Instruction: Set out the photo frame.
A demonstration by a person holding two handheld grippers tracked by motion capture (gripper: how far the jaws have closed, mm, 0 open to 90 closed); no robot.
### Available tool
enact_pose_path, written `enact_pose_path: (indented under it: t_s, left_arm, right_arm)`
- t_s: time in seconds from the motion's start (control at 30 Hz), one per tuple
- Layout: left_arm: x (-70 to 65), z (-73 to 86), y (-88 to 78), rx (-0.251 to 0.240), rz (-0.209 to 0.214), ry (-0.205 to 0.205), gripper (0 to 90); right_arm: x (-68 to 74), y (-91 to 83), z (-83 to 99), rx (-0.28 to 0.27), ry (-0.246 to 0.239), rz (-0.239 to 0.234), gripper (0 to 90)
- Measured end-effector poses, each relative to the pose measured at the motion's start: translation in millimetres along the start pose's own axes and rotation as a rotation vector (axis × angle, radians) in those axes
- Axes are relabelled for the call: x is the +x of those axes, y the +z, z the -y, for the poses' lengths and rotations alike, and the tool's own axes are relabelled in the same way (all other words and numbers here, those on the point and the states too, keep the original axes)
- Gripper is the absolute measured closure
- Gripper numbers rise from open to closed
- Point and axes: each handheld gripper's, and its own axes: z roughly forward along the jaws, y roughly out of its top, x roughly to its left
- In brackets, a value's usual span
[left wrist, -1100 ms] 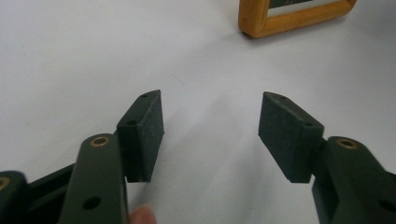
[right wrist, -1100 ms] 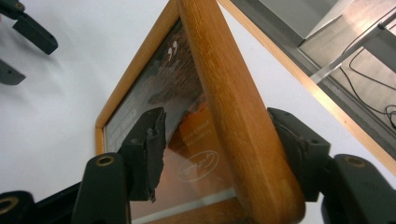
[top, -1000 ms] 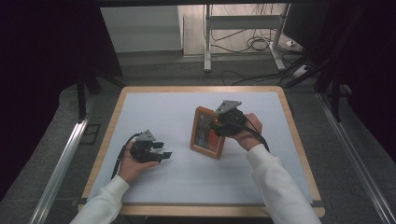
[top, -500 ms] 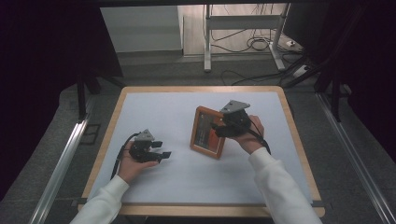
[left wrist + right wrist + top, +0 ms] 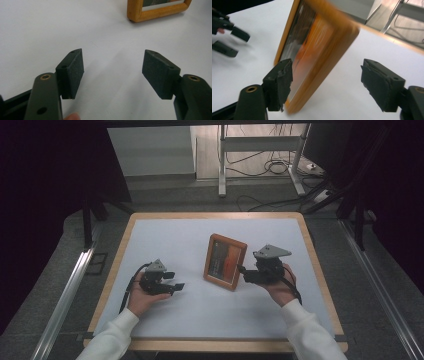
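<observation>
A wooden picture frame with an orange picture stands tilted on its lower edge on the white table top, right of the middle. My right gripper is just to its right and open. In the right gripper view the blurred frame has its near side edge between the spread jaws of the right gripper, with the left pad close to its glass. My left gripper rests low at the left, open and holding nothing. From the left gripper the frame's corner lies farther ahead.
The table has a light wooden rim. Behind it are a metal stand and cables on the floor. The left gripper shows far off at the upper left of the right gripper view.
The right gripper has drawn back from the frame's upper right edge, toward the person and to the right. The frame now stands steeper. The left gripper has hardly moved.
</observation>
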Motion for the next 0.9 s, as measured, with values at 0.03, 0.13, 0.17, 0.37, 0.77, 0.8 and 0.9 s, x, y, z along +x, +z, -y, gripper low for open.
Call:
enact_pose_path:
  t_s: [0.03, 0.13, 0.17, 0.37, 0.77, 0.8, 0.9]
  left_arm:
    - [-0.8, -0.3, -0.6, -0.001, -0.003, 0.004, 33.2]
    - [-3.5, -0.1, -2.1, -0.006, -0.02, 0.017, 33.3]
    - [-4.6, 0.6, -2.2, -0.006, -0.022, 0.013, 33.3]
    - [-10.1, 4.0, -4.5, -0.012, -0.035, 0.011, 33.3]
    - [-20.9, 5.1, -12.0, -0.028, -0.051, 0.023, 33.3]
    - [-21.1, 5.1, -12.0, -0.027, -0.05, 0.025, 33.3]
    - [-21.3, 5.2, -12.1, -0.027, -0.049, 0.028, 33.3]
  right_arm:
    - [1.1, -2.2, 4.4, -0.007, 0.008, -0.01, 31.8]
    - [5.2, -7.2, 14.8, -0.023, 0.031, -0.043, 41.5]
    - [6.9, -7.7, 17.7, -0.025, 0.028, -0.055, 44.7]
    - [15.0, -6.1, 30.5, -0.027, -0.009, -0.082, 71.0]
    - [36.8, 16.5, 42.4, 0.052, -0.123, -0.18, 90.0]
    - [39.0, 19.1, 42.8, 0.057, -0.125, -0.182, 90.0]
    - [43.7, 27.2, 43.9, 0.078, -0.138, -0.185, 90.0]
